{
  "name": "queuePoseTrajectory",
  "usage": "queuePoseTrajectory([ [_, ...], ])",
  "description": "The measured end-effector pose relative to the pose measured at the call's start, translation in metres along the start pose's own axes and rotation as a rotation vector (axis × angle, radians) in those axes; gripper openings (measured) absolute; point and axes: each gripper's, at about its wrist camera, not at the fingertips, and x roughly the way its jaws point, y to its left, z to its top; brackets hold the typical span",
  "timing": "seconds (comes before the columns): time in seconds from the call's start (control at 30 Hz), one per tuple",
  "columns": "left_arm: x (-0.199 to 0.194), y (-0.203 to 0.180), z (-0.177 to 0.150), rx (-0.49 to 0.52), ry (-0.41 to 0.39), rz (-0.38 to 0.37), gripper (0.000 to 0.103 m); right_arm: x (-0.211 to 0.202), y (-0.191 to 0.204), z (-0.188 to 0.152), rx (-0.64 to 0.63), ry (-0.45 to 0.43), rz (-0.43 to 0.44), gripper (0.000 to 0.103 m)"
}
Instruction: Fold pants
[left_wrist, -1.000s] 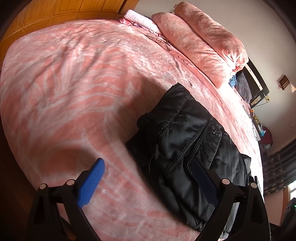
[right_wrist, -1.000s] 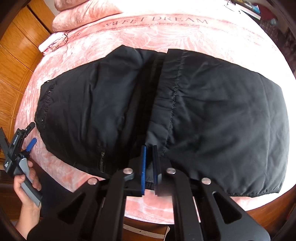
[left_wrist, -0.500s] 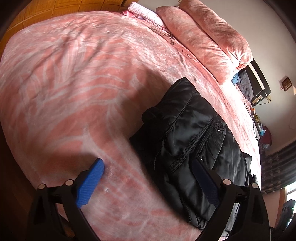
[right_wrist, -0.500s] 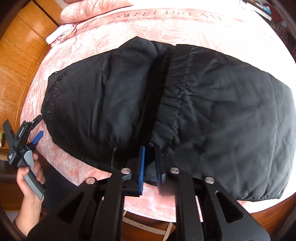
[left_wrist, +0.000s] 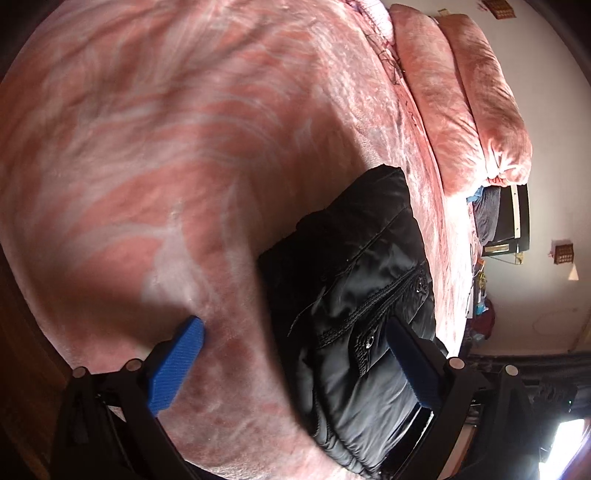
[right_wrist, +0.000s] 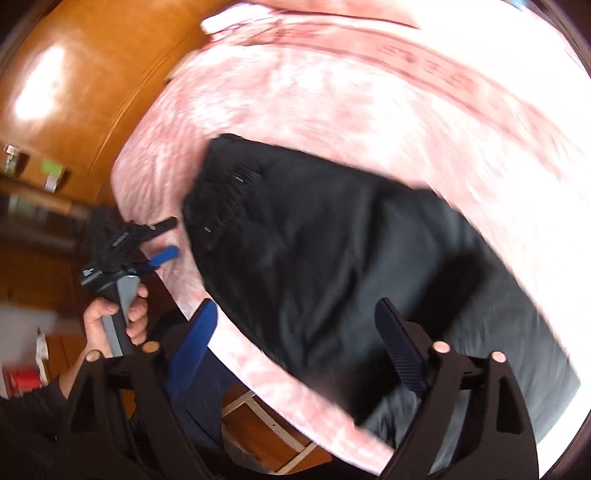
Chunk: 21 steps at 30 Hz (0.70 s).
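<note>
We see the black pants (right_wrist: 332, 266) lying folded on the pink bedspread (left_wrist: 155, 155), filling the centre and lower right of the right wrist view. Our right gripper (right_wrist: 295, 339) hangs above them, its jaws opening wide and gripping nothing, while our left gripper (left_wrist: 295, 354) stands wide open over the waistband, also empty. The dark red lettering along the bedspread at upper right is too blurred to read.

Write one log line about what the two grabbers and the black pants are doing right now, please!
left gripper: open, over waistband edge | right gripper: jaws opening, nothing gripped | black pants: folded on pink bed
</note>
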Motion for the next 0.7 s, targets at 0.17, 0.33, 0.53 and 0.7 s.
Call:
queuePoseTrajectory([
  [0.17,0.016,0.001,0.004,-0.096,0.059,-0.067,0.099,0.043,0.029,0.082,-0.15,0.106,0.079,0.091],
  [0.33,0.024,-0.002,0.008,-0.137,0.068,-0.071,0.099,0.092,0.052,0.144,-0.239,0.196,0.14,0.091],
  [0.53,0.038,-0.007,0.003,-0.172,0.127,-0.128,0.097,0.139,0.063,0.183,-0.293,0.278,0.18,0.091],
  [0.7,0.034,0.009,0.006,-0.279,0.106,-0.183,0.097,0.168,0.063,0.194,-0.331,0.346,0.197,0.091],
])
